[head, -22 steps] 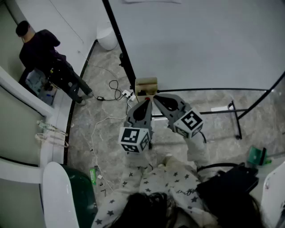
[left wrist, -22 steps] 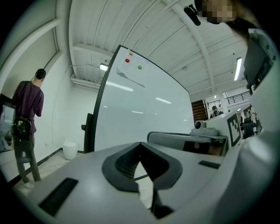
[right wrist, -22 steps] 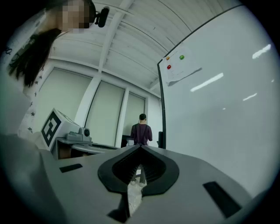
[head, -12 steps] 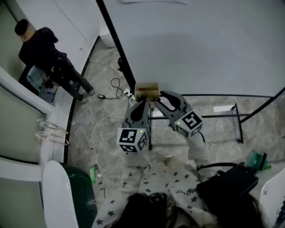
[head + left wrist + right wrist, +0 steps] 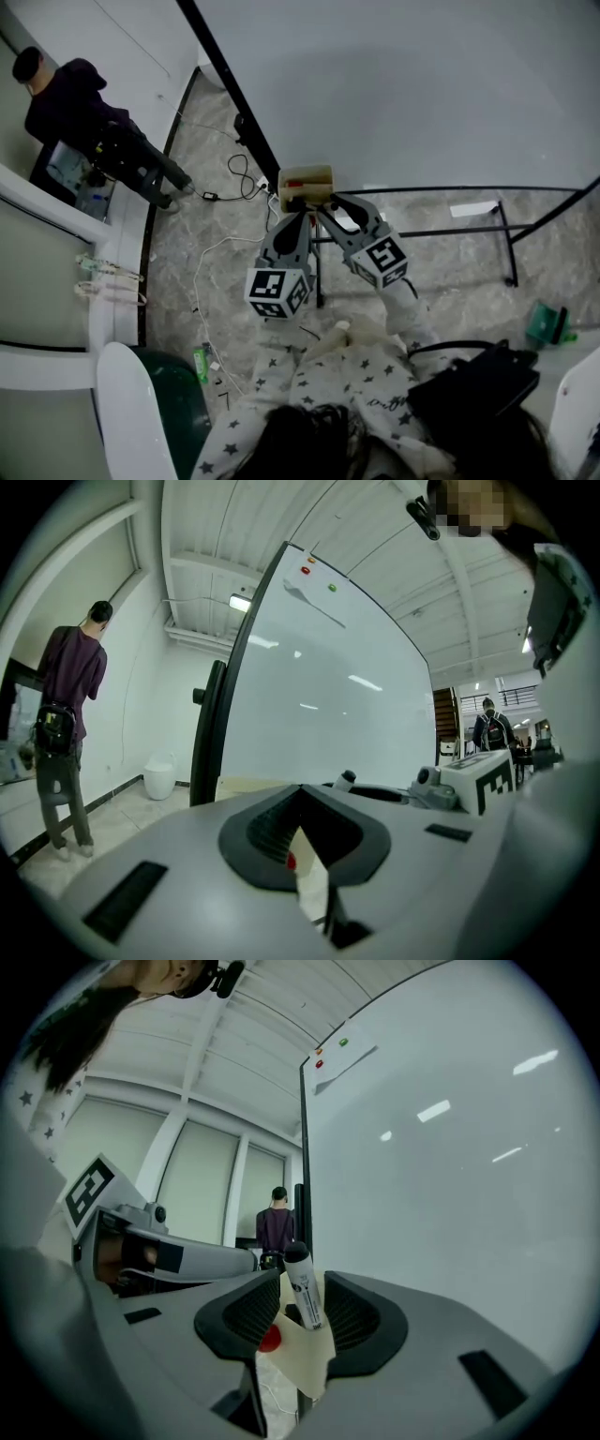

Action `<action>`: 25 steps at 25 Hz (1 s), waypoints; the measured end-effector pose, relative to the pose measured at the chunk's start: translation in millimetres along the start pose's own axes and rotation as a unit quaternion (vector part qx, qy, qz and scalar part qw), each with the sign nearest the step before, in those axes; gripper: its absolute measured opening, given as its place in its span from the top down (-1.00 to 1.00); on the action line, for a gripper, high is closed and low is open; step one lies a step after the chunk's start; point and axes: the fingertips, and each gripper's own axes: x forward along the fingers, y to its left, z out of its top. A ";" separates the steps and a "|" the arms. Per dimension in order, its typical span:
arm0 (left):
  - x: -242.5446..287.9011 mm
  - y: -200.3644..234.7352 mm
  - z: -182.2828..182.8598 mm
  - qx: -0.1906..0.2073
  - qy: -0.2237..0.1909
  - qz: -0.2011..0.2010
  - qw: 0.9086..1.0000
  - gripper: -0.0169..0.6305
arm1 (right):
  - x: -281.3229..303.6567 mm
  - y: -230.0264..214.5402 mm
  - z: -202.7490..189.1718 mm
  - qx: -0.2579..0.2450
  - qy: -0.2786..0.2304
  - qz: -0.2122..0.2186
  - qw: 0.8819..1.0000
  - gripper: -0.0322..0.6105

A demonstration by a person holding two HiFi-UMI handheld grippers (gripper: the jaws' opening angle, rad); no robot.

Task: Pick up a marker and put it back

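— What is the head view showing?

— Both tongs are pointing level at a beige box (image 5: 305,178) sitting at the end of a whiteboard (image 5: 422,84), beside its black frame. The left tongs (image 5: 299,217) are tapering to one narrow tip just under the box. The right tongs (image 5: 330,203) are reaching in beside them with jaws apart. I am not making out any marker from up here.

— Is the left gripper view adding anything?

— It is looking along pads (image 5: 267,827) that are meeting at their tips and gripping nothing. Below them a sliver of the box is showing, with a red spot (image 5: 292,862) on it. The right tongs are showing at the right edge.

— And the right gripper view?

— It is giving what the others are missing. The marker (image 5: 302,1288), white-barrelled with a black cap, is standing nearly upright at the top of the box, between the two pads. The jaws are gaping wide, leaving a gap on each side of the barrel, so they are not gripping it.

— Anyone else around?

— A second person (image 5: 80,112) is standing well apart from the board, at the head view's upper left.
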 end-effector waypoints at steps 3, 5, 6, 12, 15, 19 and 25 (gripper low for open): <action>0.2 -3.9 -3.7 -0.001 0.006 -0.003 1.000 0.94 | -2.0 1.4 0.2 -0.011 0.001 -0.005 1.000 0.44; 0.0 -9.7 1.0 -0.001 0.007 -0.006 1.000 0.94 | -3.3 4.4 9.3 -0.023 0.008 -0.006 1.000 0.44; 0.0 -11.7 3.8 -0.001 0.007 -0.007 1.000 0.94 | -3.1 5.4 12.8 -0.028 0.012 -0.008 1.000 0.44; 2.2 -11.2 8.5 -0.001 0.007 -0.010 1.000 0.94 | -0.6 1.1 16.0 -0.042 0.017 -0.025 0.999 0.64; 2.1 -11.9 8.9 0.002 0.008 -0.011 1.000 0.94 | -0.8 1.8 19.0 -0.040 0.013 -0.024 0.999 0.64; 3.1 -10.0 11.6 0.008 0.009 -0.012 1.000 0.94 | 2.7 -0.2 22.8 -0.036 0.024 -0.023 0.999 0.64; 4.0 -4.9 27.3 0.012 0.002 -0.018 1.000 0.94 | 8.7 -3.0 37.0 -0.012 0.045 -0.012 0.999 0.64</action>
